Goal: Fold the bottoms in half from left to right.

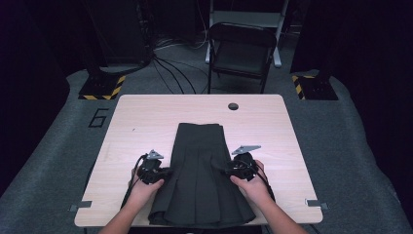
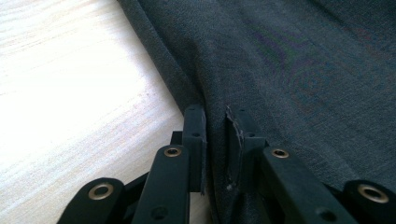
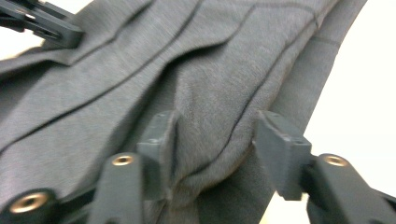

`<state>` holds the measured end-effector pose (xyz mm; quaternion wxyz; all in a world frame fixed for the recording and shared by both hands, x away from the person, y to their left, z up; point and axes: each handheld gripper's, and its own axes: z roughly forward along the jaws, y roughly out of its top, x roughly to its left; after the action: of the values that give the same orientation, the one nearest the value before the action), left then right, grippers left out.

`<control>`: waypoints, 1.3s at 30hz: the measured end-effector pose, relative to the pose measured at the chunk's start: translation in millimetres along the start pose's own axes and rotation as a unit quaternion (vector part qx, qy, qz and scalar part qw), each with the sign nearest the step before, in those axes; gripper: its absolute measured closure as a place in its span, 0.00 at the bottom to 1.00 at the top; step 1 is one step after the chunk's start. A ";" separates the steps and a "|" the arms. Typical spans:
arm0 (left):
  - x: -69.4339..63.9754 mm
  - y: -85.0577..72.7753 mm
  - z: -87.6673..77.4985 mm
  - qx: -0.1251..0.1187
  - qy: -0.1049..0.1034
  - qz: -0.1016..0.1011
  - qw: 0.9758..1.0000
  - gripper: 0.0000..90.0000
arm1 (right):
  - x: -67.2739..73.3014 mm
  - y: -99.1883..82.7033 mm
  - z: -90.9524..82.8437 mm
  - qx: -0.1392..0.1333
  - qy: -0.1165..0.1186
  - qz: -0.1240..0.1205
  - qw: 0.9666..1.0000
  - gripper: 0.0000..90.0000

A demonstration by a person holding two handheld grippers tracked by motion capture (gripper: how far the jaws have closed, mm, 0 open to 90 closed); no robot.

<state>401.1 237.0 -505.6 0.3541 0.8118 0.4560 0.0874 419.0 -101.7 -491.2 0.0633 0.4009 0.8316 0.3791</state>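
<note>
Claws [image 1: 168, 173] flank a dark grey pleated skirt [image 1: 199, 170].

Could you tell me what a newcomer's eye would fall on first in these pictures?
First, the dark pleated skirt lying flat on the middle of the pale wooden table, waistband away from the person. Next, the left gripper and right gripper at its two side edges, each with a fold of cloth between its jaws.
</note>
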 end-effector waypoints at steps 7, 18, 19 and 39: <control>0.7 -0.5 0.4 0.001 0.003 0.006 1.000 0.87 | -2.4 0.1 3.0 0.014 -0.030 -0.033 0.999 0.96; -2.6 -1.1 1.2 0.007 0.010 0.017 1.000 0.83 | -5.3 -3.8 2.7 0.038 -0.079 -0.050 0.995 0.97; -2.5 -1.1 1.4 0.008 0.008 0.021 1.000 0.81 | -6.2 -4.9 3.5 0.041 -0.076 -0.052 0.995 0.96; -2.6 -3.8 -1.4 0.016 -0.006 -0.001 1.000 0.85 | -8.0 -12.8 -0.3 0.053 -0.042 -0.053 0.996 0.94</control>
<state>396.4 236.9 -506.7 0.3440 0.8175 0.4557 0.0749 416.4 -112.6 -501.3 0.0970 0.3749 0.8671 0.3134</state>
